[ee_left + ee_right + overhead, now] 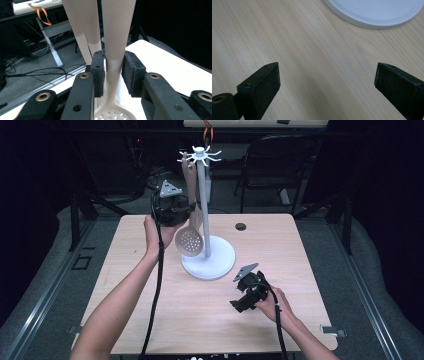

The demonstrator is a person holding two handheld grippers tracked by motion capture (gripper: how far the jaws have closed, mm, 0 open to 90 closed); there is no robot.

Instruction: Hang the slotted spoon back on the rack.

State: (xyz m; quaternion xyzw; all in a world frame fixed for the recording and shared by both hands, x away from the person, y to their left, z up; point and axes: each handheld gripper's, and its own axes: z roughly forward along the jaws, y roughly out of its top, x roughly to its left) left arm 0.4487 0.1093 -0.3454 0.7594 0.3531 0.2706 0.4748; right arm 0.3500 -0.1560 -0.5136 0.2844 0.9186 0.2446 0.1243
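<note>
Hung from a hook of the white metal utensil stand (202, 210): a beige perforated skimmer spoon (190, 237), bowl down, just above the stand's round white base (374, 12). Stood on the light wooden worktop (200, 320), the stand, near the far middle. Raised beside the spoon's handle, the left gripper (112, 72), held in the left hand (157, 232). Jaws set narrowly around the handle's neck, above the holed bowl; one pad seemingly touching it, a slim gap showing by the other, so no firm pinch. Rested low on the worktop, nearer the person, the right gripper (327, 82) in the right hand (272, 305), well apart from the spoon. Jaws spread wide over bare wood, nothing between them, the base's rim just ahead.
</note>
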